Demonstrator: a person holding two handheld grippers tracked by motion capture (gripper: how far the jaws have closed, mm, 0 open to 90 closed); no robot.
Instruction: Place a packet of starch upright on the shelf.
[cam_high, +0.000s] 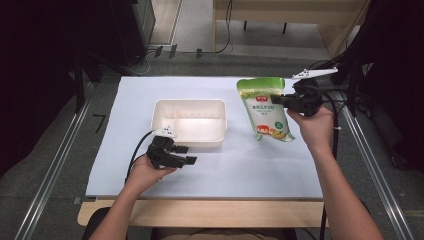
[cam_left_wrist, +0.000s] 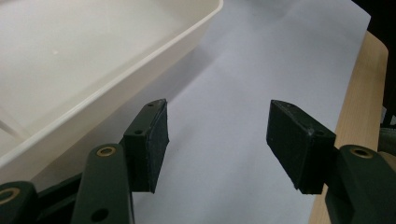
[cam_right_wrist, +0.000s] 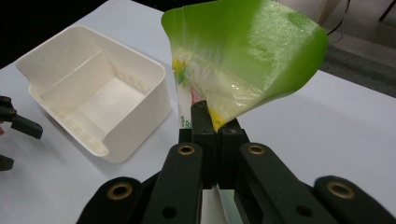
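High view: your right gripper (cam_high: 278, 100) clenches the pouch (cam_high: 264, 109), hung long axis upright, right of the tray (cam_high: 189, 123); left gripper (cam_high: 186, 154) idles beside it.

Left gripper view: jaws released, tray wall (cam_left_wrist: 140, 79) left.

Right gripper view: pouch (cam_right_wrist: 243, 60) pinched at its edge; contents unclear.

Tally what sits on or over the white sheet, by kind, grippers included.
Green-and-white pouch: 1
White container: 1
Grippers: 2, the left gripper and the right gripper
Total: 4
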